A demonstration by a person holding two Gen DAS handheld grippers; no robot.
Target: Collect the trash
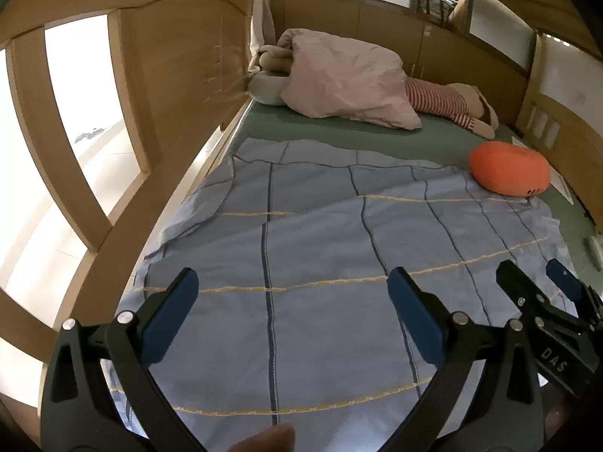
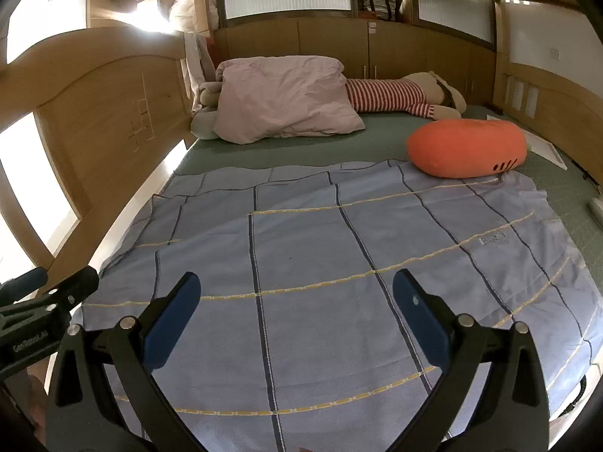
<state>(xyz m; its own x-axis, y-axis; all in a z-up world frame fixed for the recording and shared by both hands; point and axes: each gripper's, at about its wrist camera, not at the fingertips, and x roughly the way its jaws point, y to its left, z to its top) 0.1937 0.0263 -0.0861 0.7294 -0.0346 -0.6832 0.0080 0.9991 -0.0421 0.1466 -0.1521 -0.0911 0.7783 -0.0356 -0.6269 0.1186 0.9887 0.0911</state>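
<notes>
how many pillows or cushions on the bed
2: a pink pillow at the head of the bed lying over a striped plush toy, and an orange cushion to its right. More may be hidden underneath.

Both views are dim and warm in tone, with light coming from the left: the white openings in the wooden frame (image 1: 79, 86) are blown out, and glare flares above the headboard (image 2: 147, 22) in the right wrist view. The blanket (image 1: 320, 263) is evenly lit and fairly sharp, with only soft shadows. Fisheye distortion bends straight edges strongly, and the corners fall to black.
</notes>
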